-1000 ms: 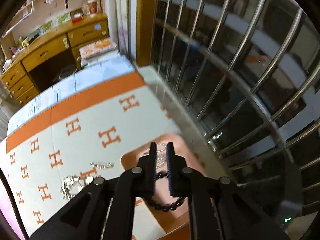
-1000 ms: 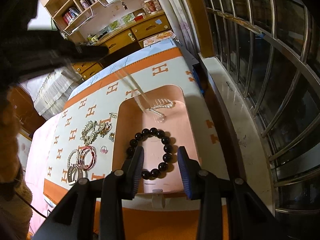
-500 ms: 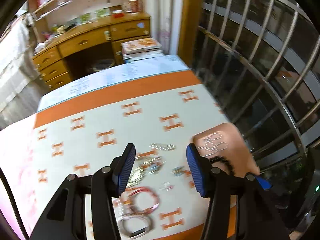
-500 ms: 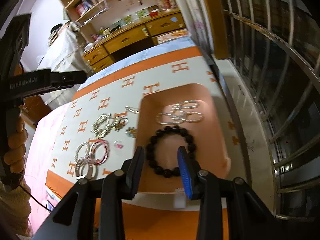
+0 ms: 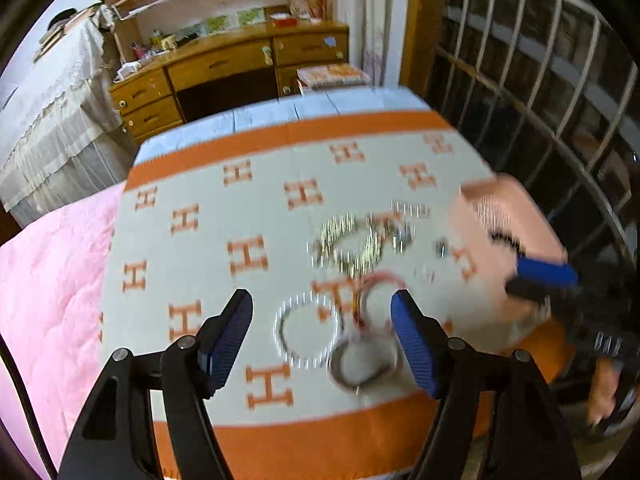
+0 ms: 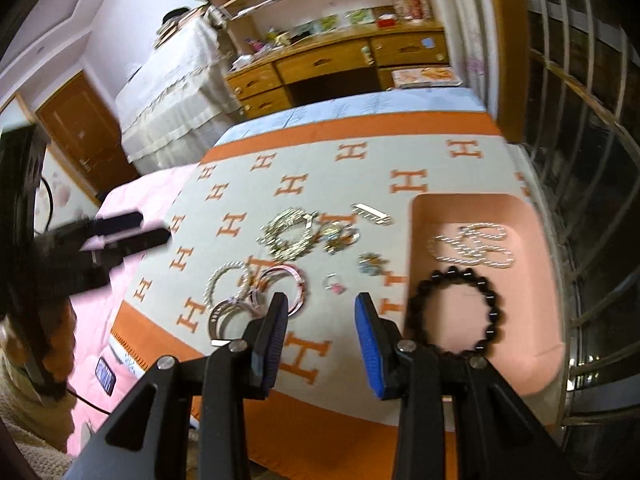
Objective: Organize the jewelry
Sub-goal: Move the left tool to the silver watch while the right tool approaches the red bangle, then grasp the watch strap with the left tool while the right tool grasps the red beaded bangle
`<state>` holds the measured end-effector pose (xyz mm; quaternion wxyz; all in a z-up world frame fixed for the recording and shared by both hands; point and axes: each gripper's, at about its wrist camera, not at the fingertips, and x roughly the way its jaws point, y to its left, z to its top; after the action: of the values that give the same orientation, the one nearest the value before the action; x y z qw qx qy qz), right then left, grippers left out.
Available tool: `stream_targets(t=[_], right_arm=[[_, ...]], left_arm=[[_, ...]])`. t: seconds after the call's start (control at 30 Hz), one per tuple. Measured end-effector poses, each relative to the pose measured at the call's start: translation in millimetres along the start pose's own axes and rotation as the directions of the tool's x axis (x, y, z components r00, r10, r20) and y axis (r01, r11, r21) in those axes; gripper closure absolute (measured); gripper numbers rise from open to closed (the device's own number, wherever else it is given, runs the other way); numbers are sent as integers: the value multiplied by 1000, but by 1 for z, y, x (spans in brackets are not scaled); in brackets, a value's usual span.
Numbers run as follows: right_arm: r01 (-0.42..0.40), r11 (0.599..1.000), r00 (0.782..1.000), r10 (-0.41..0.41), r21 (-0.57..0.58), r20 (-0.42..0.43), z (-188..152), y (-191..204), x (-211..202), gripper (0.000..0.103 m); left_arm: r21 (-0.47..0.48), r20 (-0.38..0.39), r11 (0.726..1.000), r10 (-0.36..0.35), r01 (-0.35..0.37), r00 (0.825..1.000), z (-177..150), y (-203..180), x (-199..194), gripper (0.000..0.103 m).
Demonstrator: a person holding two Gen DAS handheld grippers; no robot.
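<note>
My left gripper [image 5: 322,304] hovers over loose jewellery on the H-patterned blanket [image 5: 260,208]. Its jaws are opening and nothing is pressed between them. Below it lie a pearl bracelet [image 5: 308,330], a silver bangle [image 5: 364,360] and pink bangles [image 5: 378,292]. My right gripper [image 6: 320,304] is open and holds nothing, just left of the pink tray [image 6: 532,320]. A black bead bracelet [image 6: 452,271] and a pearl necklace [image 6: 472,246] lie in that tray. A silver chain bracelet [image 6: 290,234], a hair clip [image 6: 370,214] and small charms [image 6: 372,262] are scattered on the blanket.
A barred window [image 6: 580,160] runs close along the right side past the tray. A pink quilt [image 5: 48,280] covers the bed to the left. A wooden desk [image 6: 340,64] with shelves stands at the back. A phone [image 6: 105,374] lies near the front left edge.
My left gripper swung from over the tray leftward to the loose jewellery and its jaws opened wide. The pearl necklace now lies in the tray. My right gripper shifted left off the black bracelet.
</note>
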<state>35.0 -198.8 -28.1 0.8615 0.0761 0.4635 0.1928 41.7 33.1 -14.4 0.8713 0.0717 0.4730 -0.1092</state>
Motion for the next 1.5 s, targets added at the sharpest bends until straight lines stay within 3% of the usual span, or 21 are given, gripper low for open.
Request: stream_targets(t=[0.17,0.3,0.43,0.53,0.6,0.77,0.87,0.97,1.2,1.5], right_arm=[[-23,999,998,21,-41,-64,-9,21,29,68],[-41,997,992,33,-69,-119,-18,34,50,68],[-39,996,989,27,-83,-144,-23,39,63,68],[-41,997,987,29,-70,-160,-26,37,70,68],[-40,997,985,29,-59,-170,-27,34,73,68],[-31,998,983,22,-48,-184,-29,30,79,68],[-27,999,983,18,-45,-183,-27,29,79,68],[-24,999,983,17,-36,-184,-25,26,80,68],[-28,1000,979,25,-12,-202,-24,20,89,68],[-22,1000,979,19,-13,-205,-22,21,92,68]], left_arm=[[17,-41,998,53,-53,998,-40,-4,20,33],[-51,-93,999,12,-16,996,-61,3,40,34],[-75,-99,997,-23,16,995,-60,8,50,42],[7,-89,1000,-22,23,996,-48,1,55,43],[96,-79,995,-14,22,997,-40,-6,61,49],[303,-119,949,-54,88,991,-26,-27,78,65],[379,-150,919,-56,110,987,-23,-35,84,72],[422,-222,891,-77,167,972,-21,-39,93,82],[505,-269,843,-47,183,962,-19,-44,104,82],[546,-265,815,-52,194,963,-15,-51,107,83]])
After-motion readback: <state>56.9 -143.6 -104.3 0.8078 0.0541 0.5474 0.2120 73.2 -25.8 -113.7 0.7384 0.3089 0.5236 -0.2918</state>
